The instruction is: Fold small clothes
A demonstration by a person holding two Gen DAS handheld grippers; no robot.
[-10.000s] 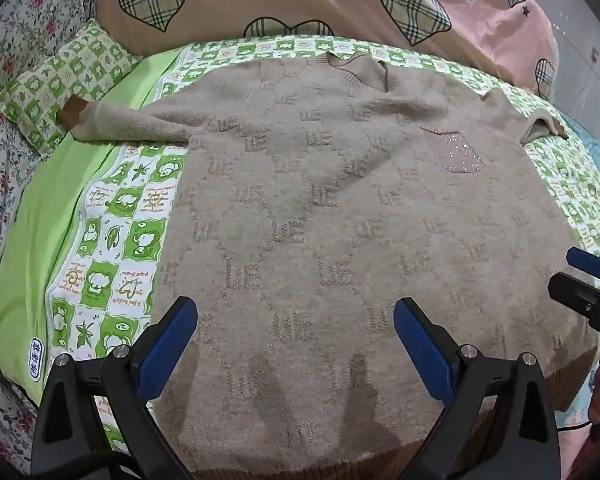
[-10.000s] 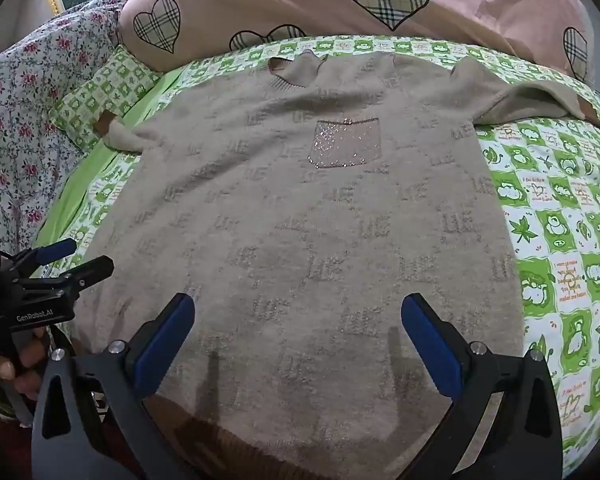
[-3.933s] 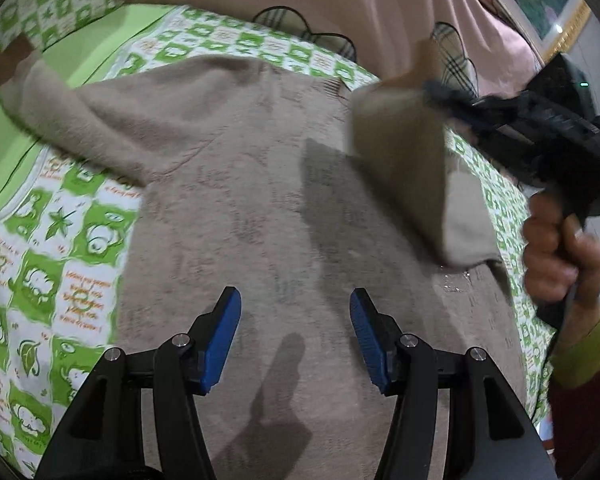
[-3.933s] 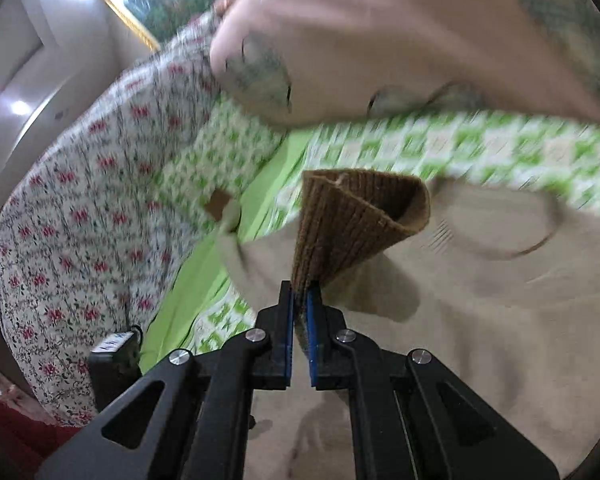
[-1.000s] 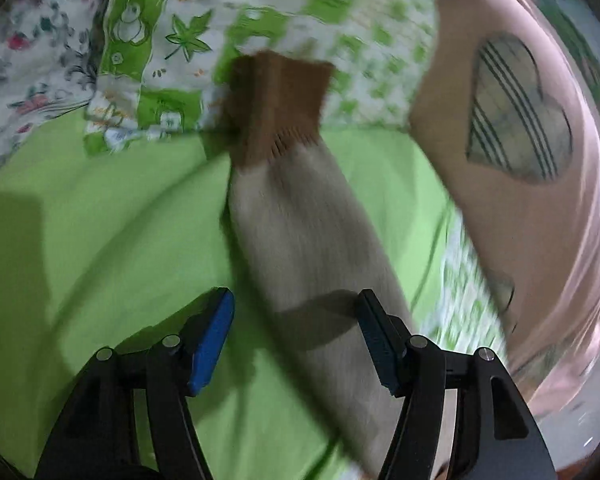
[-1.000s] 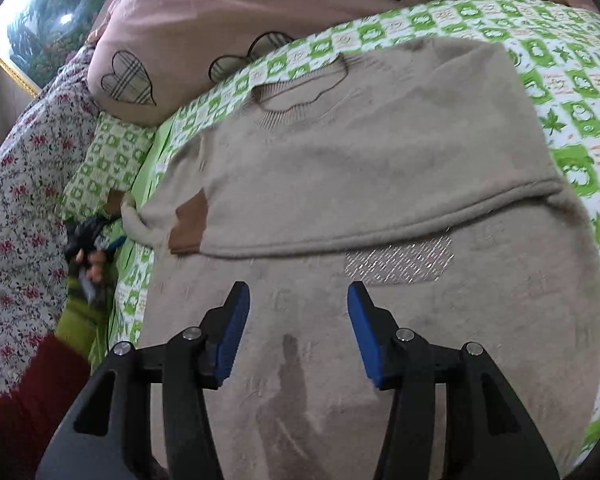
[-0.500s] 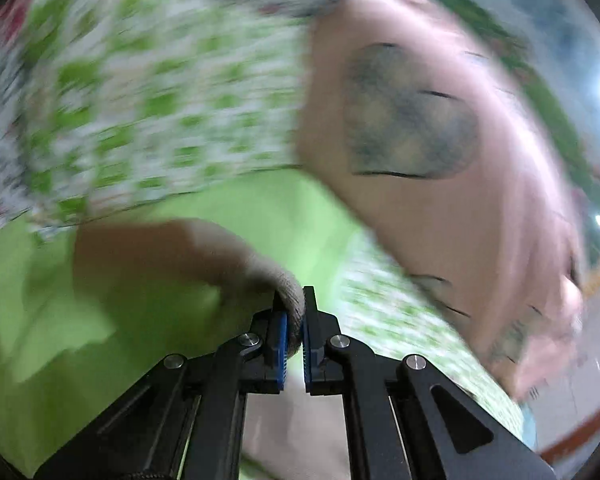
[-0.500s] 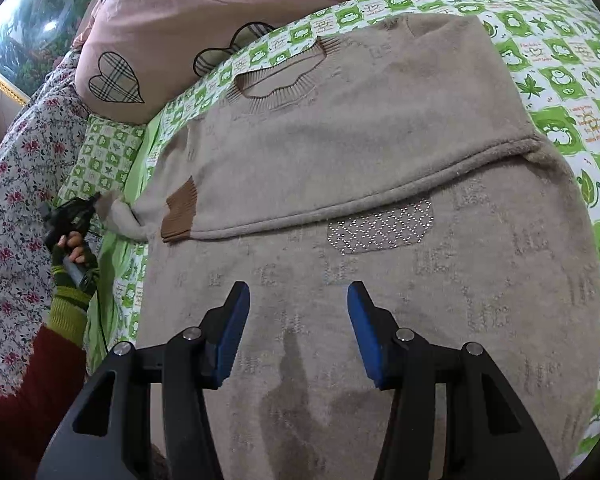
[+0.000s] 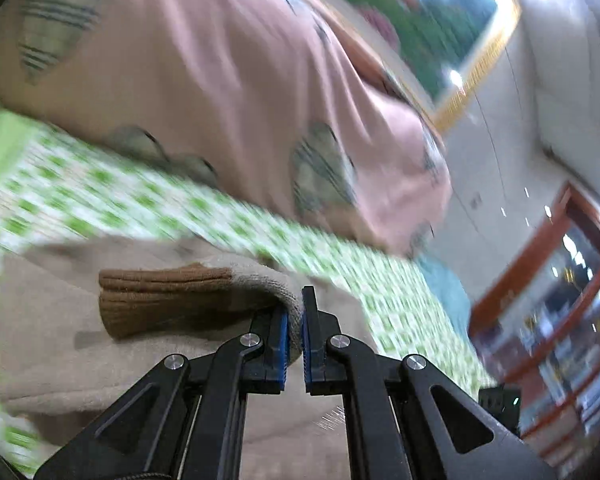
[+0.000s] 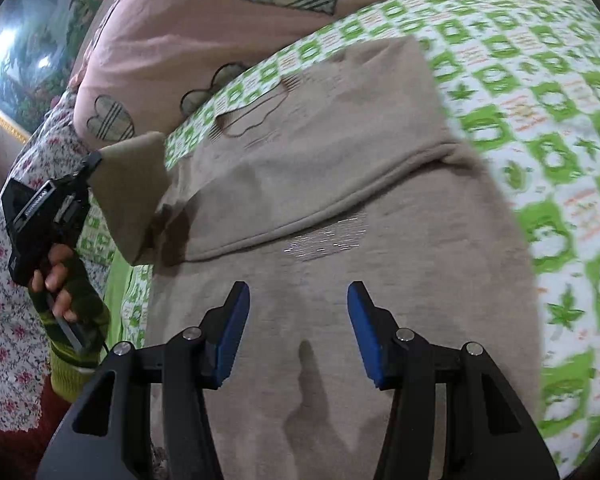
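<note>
The sweater (image 10: 340,240) lies flat on the bed (image 10: 540,120), neck toward the pink pillow (image 10: 220,20). One sleeve (image 10: 308,168) is already folded across the chest, just above the sparkly pocket (image 10: 328,238), so that side looks done. The other sleeve (image 9: 204,292) is in my left gripper (image 9: 295,328), clenched just behind the brown cuff (image 9: 160,300) and lifted off the bed beside the sweater's shoulder. As I judge it, this sleeve has yet to be laid over the chest, and the body fold from the hem is left after that. My right gripper (image 10: 296,332) hangs over the sweater below the pocket, jaws apart and holding nothing.
</note>
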